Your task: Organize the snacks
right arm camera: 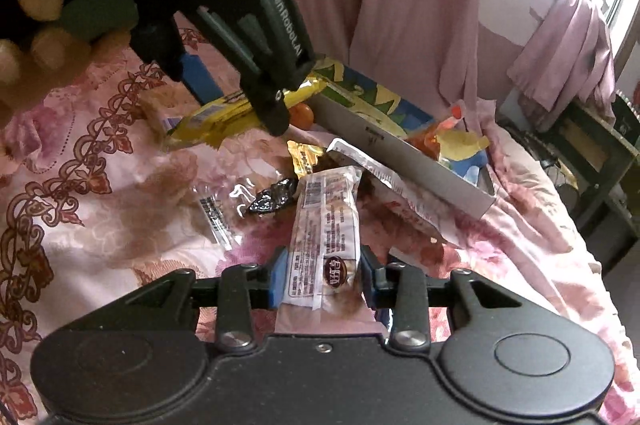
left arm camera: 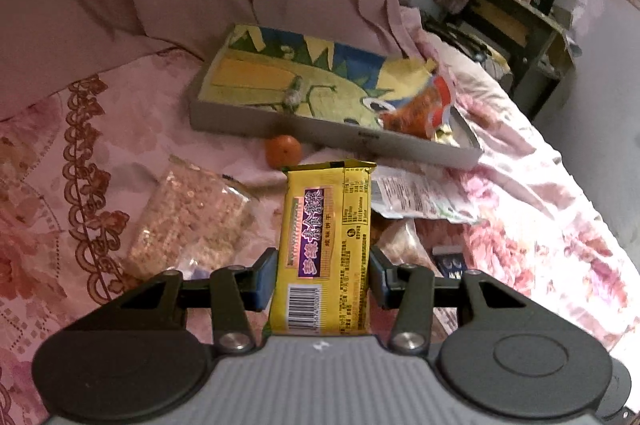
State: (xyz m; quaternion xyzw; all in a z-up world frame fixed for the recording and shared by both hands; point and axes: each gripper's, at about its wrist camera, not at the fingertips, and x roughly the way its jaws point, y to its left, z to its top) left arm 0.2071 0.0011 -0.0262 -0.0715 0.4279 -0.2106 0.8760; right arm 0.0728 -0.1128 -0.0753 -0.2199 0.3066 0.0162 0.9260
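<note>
Floral bedspread [left arm camera: 560,225]; cartoon-lined box [left arm camera: 332,139] holds orange-red snack packet [left arm camera: 420,109].

Bed [left arm camera: 540,225]: carries every loose snack and the tray.
Tray [left arm camera: 328,137]: upper middle of the left wrist view, behind the loose packets.
Fruit [left arm camera: 283,151]: just before the tray's near wall.
Biscuit packet [left arm camera: 326,245]: between the left tongs [left arm camera: 322,279], lower middle of the frame.
Cake packet [right arm camera: 324,233]: between the right tongs [right arm camera: 323,275], before the tray.
Opened wrapper [left arm camera: 420,113]: in the tray's right end.
</note>
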